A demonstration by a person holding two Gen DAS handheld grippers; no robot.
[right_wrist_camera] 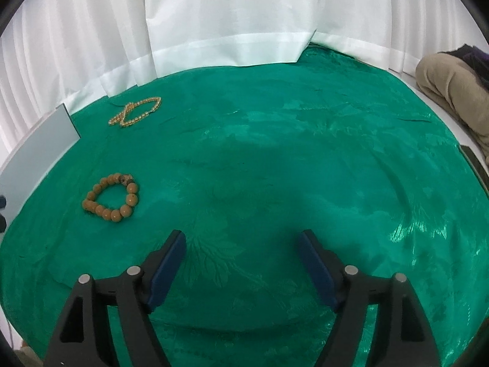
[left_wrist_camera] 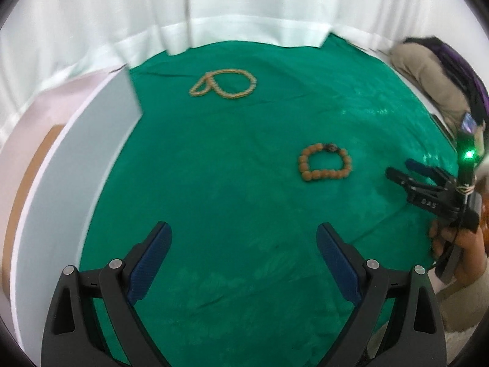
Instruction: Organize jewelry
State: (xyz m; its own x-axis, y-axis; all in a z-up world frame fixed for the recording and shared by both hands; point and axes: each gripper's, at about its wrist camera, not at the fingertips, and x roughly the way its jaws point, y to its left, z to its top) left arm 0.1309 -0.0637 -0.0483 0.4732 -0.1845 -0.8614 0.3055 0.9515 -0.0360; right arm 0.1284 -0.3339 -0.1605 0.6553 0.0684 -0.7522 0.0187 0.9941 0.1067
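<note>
Bracelet, necklace loose on green cloth.

A green cloth with a faint woven leaf pattern covers the whole work surface, creased and shiny in patches. Behind the cloth hangs a white curtain, its hem resting on the cloth's far edge. At the cloth's left edge stands a pale flat board (light grey, upright, seen edge-on from the right view), with a brown surface beyond it. Off the cloth's far right corner lies a tan fabric bundle with something dark purple on it
</note>
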